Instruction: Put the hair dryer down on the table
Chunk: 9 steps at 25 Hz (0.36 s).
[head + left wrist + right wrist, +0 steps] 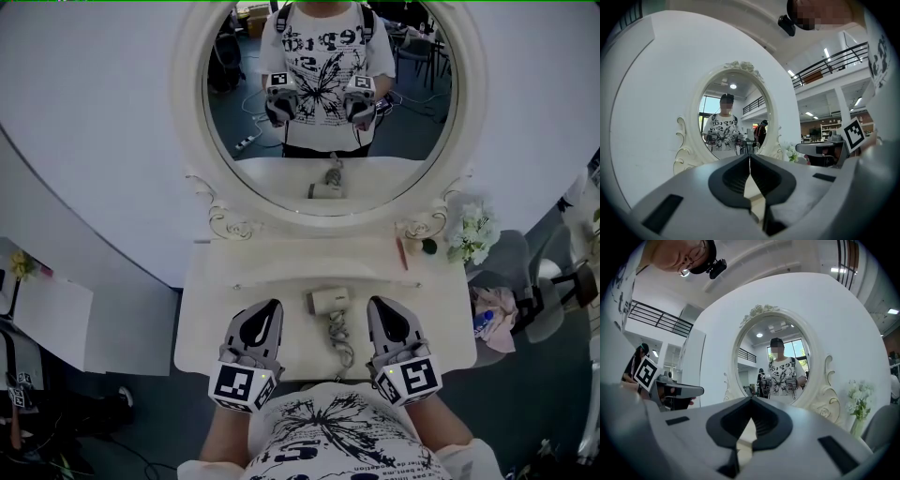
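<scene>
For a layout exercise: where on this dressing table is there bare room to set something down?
Bare: the table's left end beside the left hand-held gripper, and the back strip under the mirror. Crowded: the middle, with hair dryer and cord; right rear, by the red stick.

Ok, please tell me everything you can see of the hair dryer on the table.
The hair dryer is small, cream-coloured and looks like plastic. It lies on the white dressing table, between the left gripper and the right gripper; neither touches it. Its pale cord runs in loops toward the person. The mirror shows its reflection.
</scene>
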Motion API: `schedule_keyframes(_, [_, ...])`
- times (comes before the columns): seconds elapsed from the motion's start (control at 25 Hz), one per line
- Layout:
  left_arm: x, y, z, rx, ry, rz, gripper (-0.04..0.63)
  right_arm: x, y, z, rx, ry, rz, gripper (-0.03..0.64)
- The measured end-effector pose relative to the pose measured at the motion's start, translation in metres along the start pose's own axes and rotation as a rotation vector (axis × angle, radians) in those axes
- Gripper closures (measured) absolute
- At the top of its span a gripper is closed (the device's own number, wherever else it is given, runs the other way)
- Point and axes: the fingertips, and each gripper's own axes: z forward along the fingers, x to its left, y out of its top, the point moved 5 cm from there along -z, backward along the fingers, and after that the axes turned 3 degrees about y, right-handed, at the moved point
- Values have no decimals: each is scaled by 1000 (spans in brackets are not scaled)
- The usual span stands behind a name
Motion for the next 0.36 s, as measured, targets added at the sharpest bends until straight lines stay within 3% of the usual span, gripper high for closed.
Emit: schedule_keyframes(0.36, [-2, -1, -1, -12, 12, -14, 574, -1, -7, -3, 24, 14, -2, 600])
